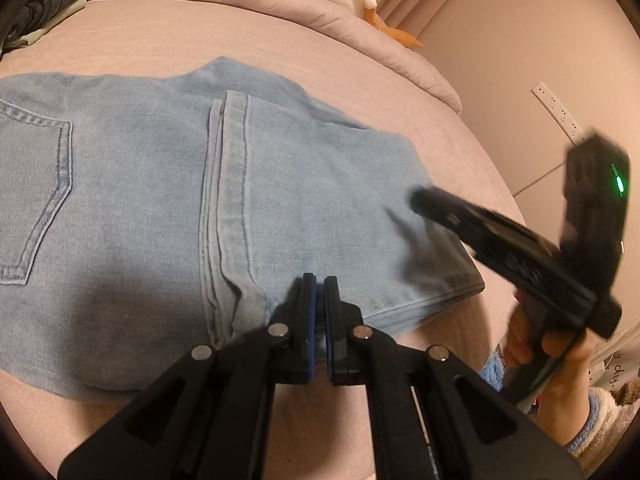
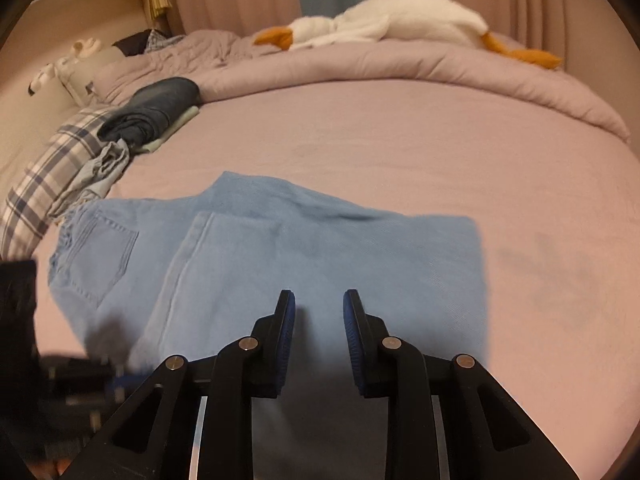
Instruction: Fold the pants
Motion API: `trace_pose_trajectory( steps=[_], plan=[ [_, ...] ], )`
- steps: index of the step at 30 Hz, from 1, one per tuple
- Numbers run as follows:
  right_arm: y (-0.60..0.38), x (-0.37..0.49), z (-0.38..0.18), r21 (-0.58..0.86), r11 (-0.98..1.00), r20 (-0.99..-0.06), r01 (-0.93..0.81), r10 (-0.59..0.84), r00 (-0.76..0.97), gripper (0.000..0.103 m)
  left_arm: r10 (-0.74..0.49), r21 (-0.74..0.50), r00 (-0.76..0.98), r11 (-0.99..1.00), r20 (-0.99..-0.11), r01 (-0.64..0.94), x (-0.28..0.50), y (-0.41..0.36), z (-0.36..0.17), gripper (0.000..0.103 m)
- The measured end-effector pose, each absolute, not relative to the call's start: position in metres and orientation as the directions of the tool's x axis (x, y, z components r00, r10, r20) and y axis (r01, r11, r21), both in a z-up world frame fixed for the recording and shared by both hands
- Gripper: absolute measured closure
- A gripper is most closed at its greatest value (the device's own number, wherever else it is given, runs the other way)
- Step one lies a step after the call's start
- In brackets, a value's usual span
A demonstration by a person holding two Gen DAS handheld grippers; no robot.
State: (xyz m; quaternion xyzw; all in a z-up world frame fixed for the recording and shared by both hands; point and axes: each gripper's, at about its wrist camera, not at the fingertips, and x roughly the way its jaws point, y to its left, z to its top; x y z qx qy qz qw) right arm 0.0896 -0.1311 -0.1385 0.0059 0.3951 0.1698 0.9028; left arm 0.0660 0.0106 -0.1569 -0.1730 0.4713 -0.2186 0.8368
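On bed (image 2: pixel 400 140), pants (image 2: pixel 280 264), near edge behind claws.

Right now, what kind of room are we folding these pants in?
Most likely a bedroom. The jeans lie on a bed with a pink sheet, a bunched duvet sits at the far side, and a plush goose lies on it.

Bare sheet (image 2: pixel 400 152) lies beyond the jeans (image 2: pixel 280 256); folded clothes (image 2: pixel 156 112) crowd the left edge.

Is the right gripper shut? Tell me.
No, in the right wrist view the right gripper stands open, a clear gap between its blue pads, above the jeans.
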Motion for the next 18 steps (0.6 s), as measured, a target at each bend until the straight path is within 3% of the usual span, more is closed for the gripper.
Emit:
trace_pose_trajectory(
  steps=[8, 18],
  plan=[
    [-0.167, 0.054, -0.152, 0.064, 0.967, -0.742, -0.247, 0.212, 0.636, 0.077, -0.527, -0.492, 0.457, 0.846, -0.717, 0.204, 0.07, 0.009, -0.157, 0.099],
    [-0.173, 0.041, -0.158, 0.11, 0.969, -0.726, -0.221, 0.23, 0.648, 0.076, -0.526, -0.499, 0.456, 0.845, -0.718, 0.189, 0.07, 0.015, -0.156, 0.099]
  ],
)
